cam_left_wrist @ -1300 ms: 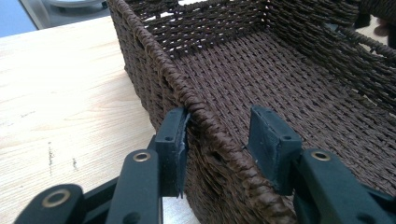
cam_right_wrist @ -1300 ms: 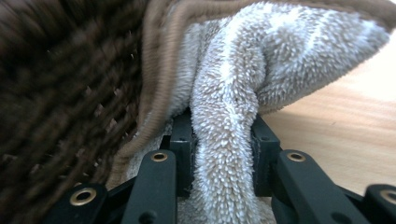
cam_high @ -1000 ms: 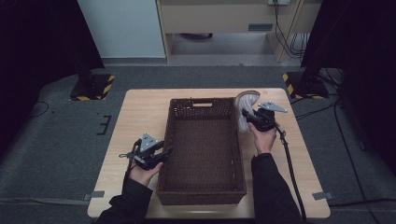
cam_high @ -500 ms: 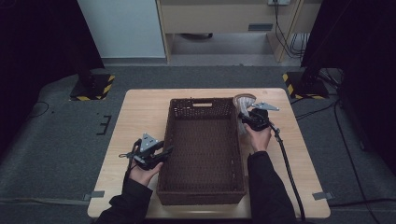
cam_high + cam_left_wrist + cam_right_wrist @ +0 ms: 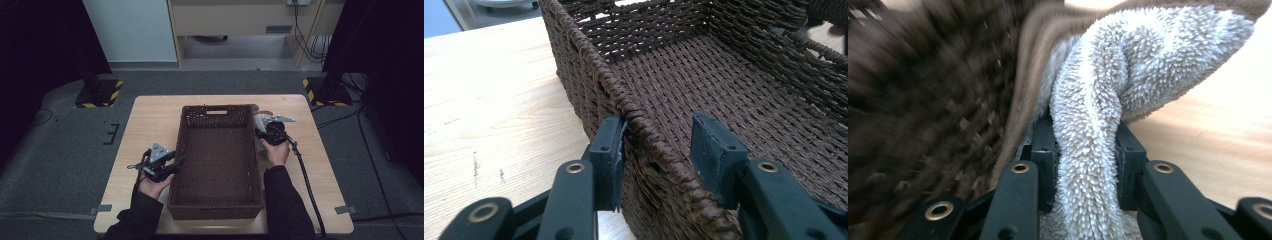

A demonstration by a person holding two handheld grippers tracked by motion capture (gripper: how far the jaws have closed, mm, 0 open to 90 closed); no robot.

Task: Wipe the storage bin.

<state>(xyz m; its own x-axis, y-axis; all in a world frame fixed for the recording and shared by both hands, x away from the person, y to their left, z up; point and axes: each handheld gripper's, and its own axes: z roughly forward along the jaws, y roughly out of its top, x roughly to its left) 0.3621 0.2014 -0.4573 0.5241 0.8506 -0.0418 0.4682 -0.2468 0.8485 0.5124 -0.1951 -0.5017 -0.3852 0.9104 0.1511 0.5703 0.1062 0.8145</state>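
Right gripper (image 5: 1087, 145) first: clamped on a thick fold of the fluffy pale towel (image 5: 1148, 55), both pads pressed into the pile. Down from a second ago, when the towel hung higher over the far right corner of the basket (image 5: 215, 107). Now low by the table (image 5: 155, 115), just outside the basket's right wall, towards the table's far right part. Looks like a lowering beside the basket and not over it, so no drop-in yet: towel outside, wicker blurred close by in the right gripper view.

Over to the left gripper (image 5: 664, 145): spread across the basket's left rim, towards the near left corner. Outer pad against the wall, inner pad standing off inside. No squeeze there, more a steadying straddle, and no shift in the high view.

Inside the basket: bare brown weave across the floor, nothing in it. Needs a lift over the rim for that towel to land inside.
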